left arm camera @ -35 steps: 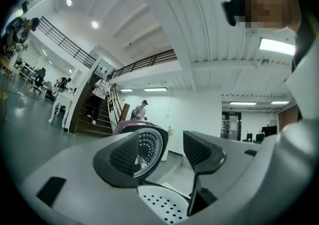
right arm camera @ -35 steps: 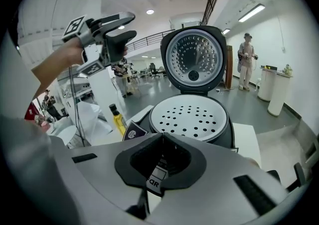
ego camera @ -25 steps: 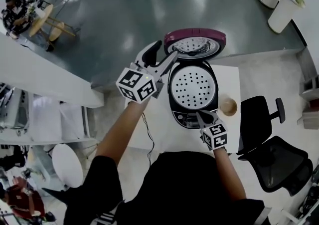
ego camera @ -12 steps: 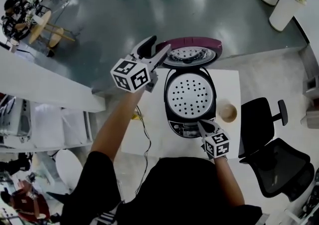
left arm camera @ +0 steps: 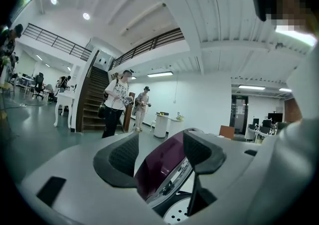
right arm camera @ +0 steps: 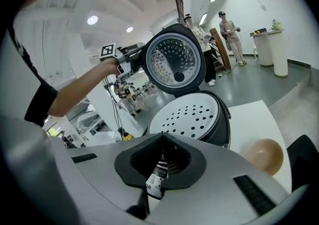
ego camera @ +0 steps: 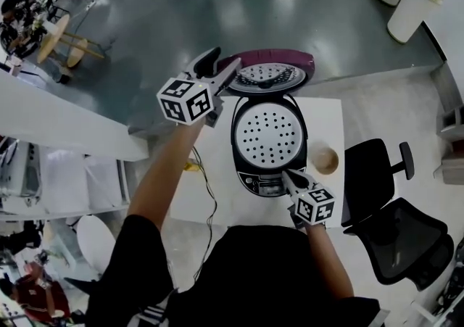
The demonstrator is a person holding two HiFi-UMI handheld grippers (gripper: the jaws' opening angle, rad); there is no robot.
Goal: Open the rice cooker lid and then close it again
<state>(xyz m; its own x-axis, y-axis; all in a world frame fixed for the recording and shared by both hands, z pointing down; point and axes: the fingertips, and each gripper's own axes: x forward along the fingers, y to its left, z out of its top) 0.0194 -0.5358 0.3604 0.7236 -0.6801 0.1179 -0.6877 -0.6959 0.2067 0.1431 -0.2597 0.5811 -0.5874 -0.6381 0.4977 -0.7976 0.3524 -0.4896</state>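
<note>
Since a second ago my left gripper has slid over to the left rim of the raised lid, jaws apart with that rim showing between them, not pinching. My right gripper stays shut at the front of the rice cooker. Opening looks done; pushing the lid down comes next.

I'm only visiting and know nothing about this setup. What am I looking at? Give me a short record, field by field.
Cooker: on a white table, front panel towards the person
Lid: open, standing up at the far side
Inside: white plate with holes
Left tongs: open, at the lid's left edge, maroon lid showing between them
Right tongs: shut, tips at the cooker's front
Bowl: brown, beside the cooker on its right
Chair: black, right of the table
</note>
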